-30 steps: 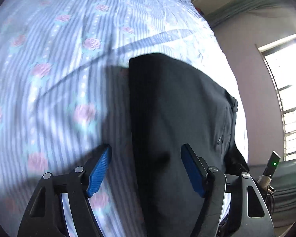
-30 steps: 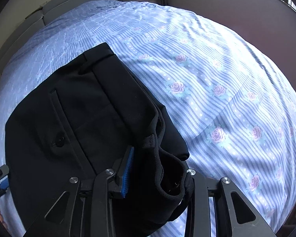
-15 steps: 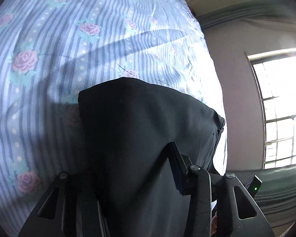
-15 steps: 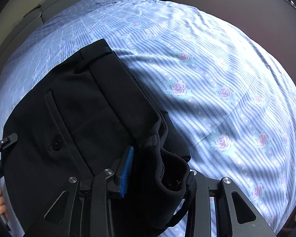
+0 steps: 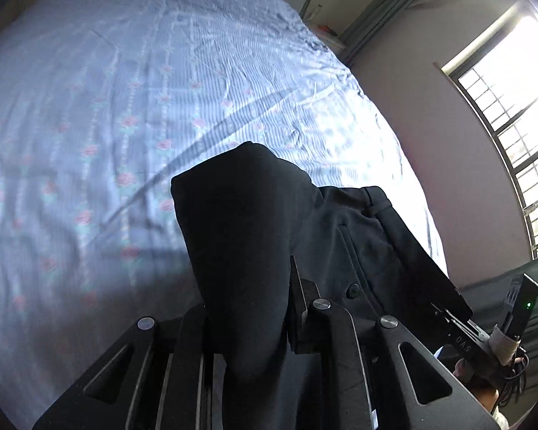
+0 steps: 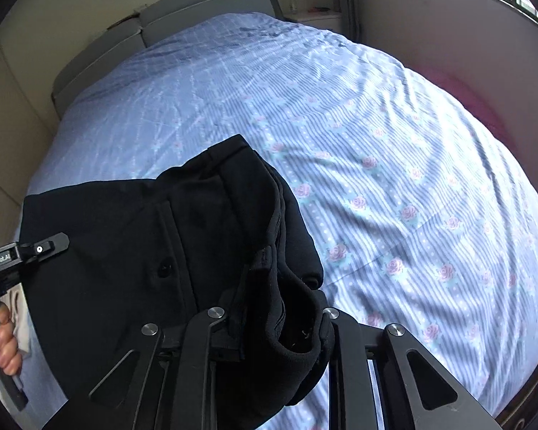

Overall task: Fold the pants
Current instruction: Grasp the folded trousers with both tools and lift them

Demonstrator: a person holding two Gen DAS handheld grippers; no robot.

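The black pants (image 5: 254, 222) hang bunched between the two grippers above the bed (image 5: 125, 107), lifted clear of the sheet where the grippers hold them.

The left gripper (image 5: 247, 319) has just been closing, and its jaws now clamp a thick fold of the pants, the cloth filling the gap between the black fingers and spilling forward over them. From there the fabric rises to a rounded peak and runs off to the right, where the waistband with a belt loop and a small button (image 5: 352, 291) show. At the right edge of this view, the right gripper (image 5: 448, 317) holds the far edge of the pants; part of a hand shows below it.

In the right wrist view, the right gripper (image 6: 276, 326) has also just been closing, and its jaws pinch a rolled wad of the waistband (image 6: 290, 322). The pants (image 6: 143, 233) spread to the left from there, with a button (image 6: 163, 268) on the flat panel. The left gripper (image 6: 43, 247) shows at the left edge against the cloth, with fingers (image 6: 3, 344) wrapped round its handle.

The bed (image 6: 376, 143) carries a blue striped sheet with pink roses. A headboard (image 6: 197, 10) stands at its far end, and a window (image 5: 513, 125) lights the wall beside it.
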